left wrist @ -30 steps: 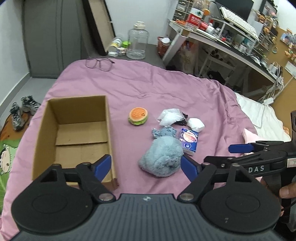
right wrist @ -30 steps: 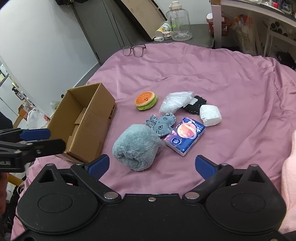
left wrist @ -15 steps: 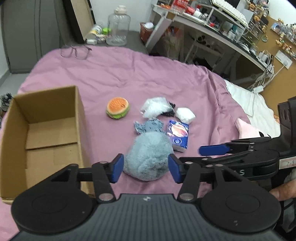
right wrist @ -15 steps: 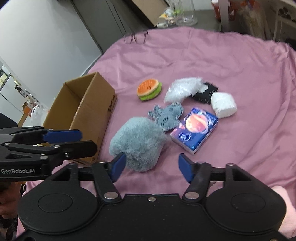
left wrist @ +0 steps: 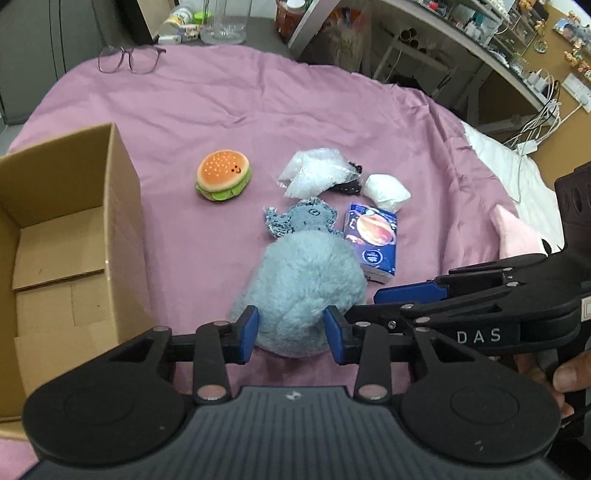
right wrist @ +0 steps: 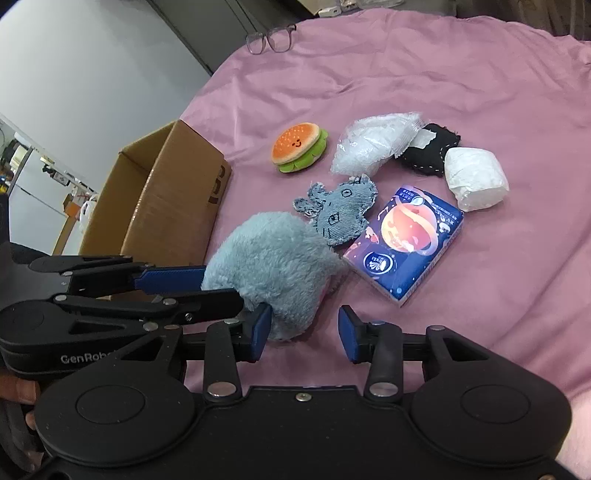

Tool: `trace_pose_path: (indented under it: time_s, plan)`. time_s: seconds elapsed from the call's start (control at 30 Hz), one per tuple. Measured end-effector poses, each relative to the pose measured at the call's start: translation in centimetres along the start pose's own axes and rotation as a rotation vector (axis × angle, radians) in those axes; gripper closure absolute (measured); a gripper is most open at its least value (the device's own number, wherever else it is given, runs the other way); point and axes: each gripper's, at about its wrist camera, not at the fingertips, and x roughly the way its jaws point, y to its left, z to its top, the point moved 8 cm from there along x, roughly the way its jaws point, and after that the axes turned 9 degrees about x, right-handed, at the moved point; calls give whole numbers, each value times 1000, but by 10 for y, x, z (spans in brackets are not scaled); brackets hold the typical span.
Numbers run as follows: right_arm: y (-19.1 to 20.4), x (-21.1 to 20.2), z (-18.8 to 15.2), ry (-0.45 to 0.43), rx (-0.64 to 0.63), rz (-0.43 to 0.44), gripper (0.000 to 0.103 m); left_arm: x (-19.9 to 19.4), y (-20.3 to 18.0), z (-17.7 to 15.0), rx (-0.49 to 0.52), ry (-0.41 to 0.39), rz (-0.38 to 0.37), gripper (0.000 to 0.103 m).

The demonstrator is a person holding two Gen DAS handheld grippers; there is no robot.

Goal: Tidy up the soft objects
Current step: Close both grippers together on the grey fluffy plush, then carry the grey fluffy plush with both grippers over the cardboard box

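A fluffy blue-grey plush (left wrist: 303, 284) (right wrist: 273, 269) lies on the pink bedspread (left wrist: 258, 99). My left gripper (left wrist: 291, 334) has its blue pads on both sides of the plush's near end, closing on it. My right gripper (right wrist: 304, 334) is partly open, its left pad touching the plush's near edge. Beyond lie a denim toy (left wrist: 303, 219) (right wrist: 340, 214), a burger plush (left wrist: 223, 179) (right wrist: 300, 147), a clear plastic bag (left wrist: 314, 173), a black pouch (right wrist: 432, 147), a white bundle (left wrist: 386, 190) and a tissue pack (left wrist: 373, 240) (right wrist: 406, 243). An open cardboard box (left wrist: 122, 206) (right wrist: 166, 206) stands left.
Glasses (left wrist: 129, 59) lie at the bed's far edge. A pink pillow (left wrist: 517, 236) and white bedding lie to the right. A desk with clutter and cables (left wrist: 480, 44) stands behind; bottles (left wrist: 225, 22) are on the floor.
Both grippers have moved forward and down onto the plush. The jaws of both have narrowed from wide open; the left now pinches the plush's near end.
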Motion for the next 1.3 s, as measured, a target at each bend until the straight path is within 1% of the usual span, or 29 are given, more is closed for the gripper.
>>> trace_pose_path:
  time_s: [0.1,0.23,0.33,0.43,0.57,0.73,1.07,1.3]
  plan:
    - [-5,7,5,14,6,15,63,6,3,6,-6,3,-2,67]
    - [-12,14,14,21,37,51,68,15,8,15,-10,9,2,67]
    - [-16,21,21,26,73,97,74,21,12,19,-21,10,-3,70]
    - [-19,27,25,26,88,109,79,26,14,21,-38,3,-15,73]
    - [-21,24,29,16,86,120,82,25,11,25,-31,-21,-28,77]
    - [-17,10,31,0,63,111,83,13,10,27,-53,-49,-65,80]
    - [5,-22,29,-57,-7,67,83,-17,1,32,-37,-110,-64,80]
    - [36,-38,28,-116,-57,42,83,-47,9,32,-56,-168,-71,80]
